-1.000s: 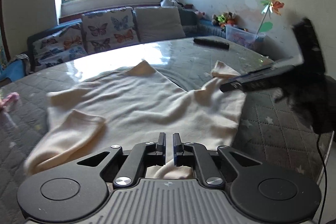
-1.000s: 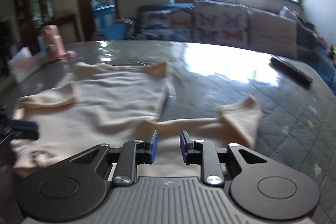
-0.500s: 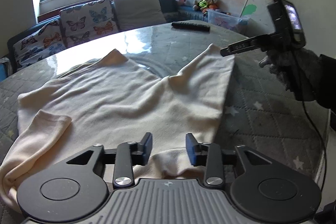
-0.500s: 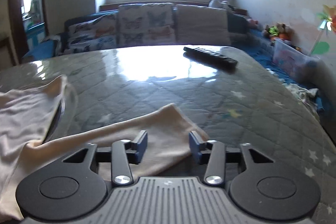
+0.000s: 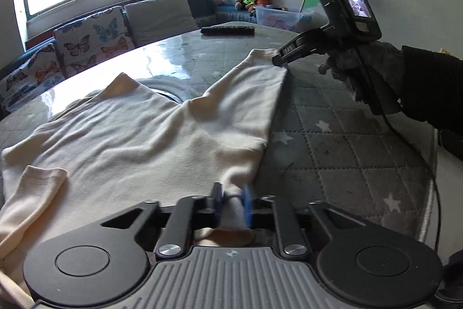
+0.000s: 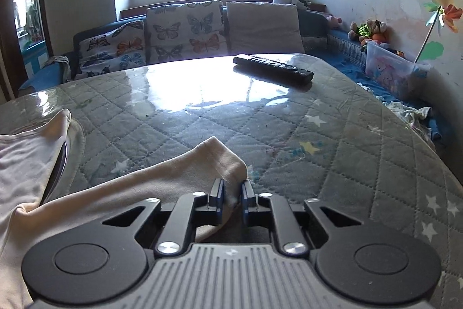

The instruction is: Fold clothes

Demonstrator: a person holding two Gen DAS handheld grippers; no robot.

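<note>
A cream long-sleeved top (image 5: 162, 141) lies spread on the quilted table (image 5: 332, 141). My left gripper (image 5: 233, 200) is at its near right corner. Its jaws are closing, with a bunch of the cream cloth pinched between the blue pads. In the right wrist view my right gripper (image 6: 231, 193) is closing on the tip of the far cuff (image 6: 202, 164), and cloth fills the gap. The left wrist view shows that right gripper (image 5: 277, 59) at the far end of the same edge, held by a gloved hand (image 5: 361, 68). A sleeve (image 5: 37, 187) lies folded over at the left.
A black remote (image 6: 273, 69) rests on the far side of the glossy table cover. Behind the table runs a sofa with butterfly cushions (image 6: 185, 31). A plastic box (image 6: 390, 71) and soft toys stand by the right wall. The right gripper's cable (image 5: 416, 152) hangs over the table's right edge.
Both grippers opened wide, moved onto the cloth and closed again on it. The left one shifted to the top's right corner. The right one swung right to the cuff tip.
</note>
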